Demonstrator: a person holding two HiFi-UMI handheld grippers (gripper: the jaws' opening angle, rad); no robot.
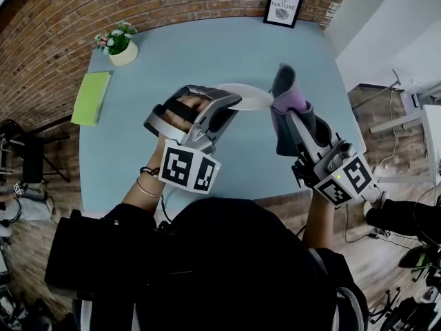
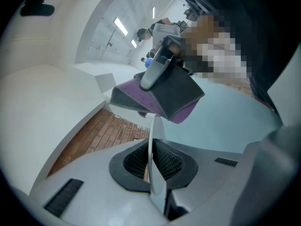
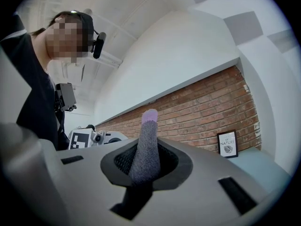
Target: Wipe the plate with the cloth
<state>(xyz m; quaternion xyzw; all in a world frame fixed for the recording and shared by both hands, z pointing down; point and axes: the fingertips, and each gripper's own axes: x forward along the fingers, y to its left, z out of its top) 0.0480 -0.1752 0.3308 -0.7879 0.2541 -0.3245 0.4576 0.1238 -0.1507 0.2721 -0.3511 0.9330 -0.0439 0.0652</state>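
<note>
A white plate is held above the pale blue table, my left gripper shut on its near rim. In the left gripper view the plate stands edge-on, pinched between the black pads. My right gripper is shut on a folded grey and purple cloth, which stands upright right beside the plate's right edge. The cloth hangs just past the plate's far rim in the left gripper view. In the right gripper view the cloth sticks up from between the pads.
A flower pot and a green notebook lie at the table's left side. A framed print leans at the far edge against the brick wall. White furniture and cables stand to the right of the table.
</note>
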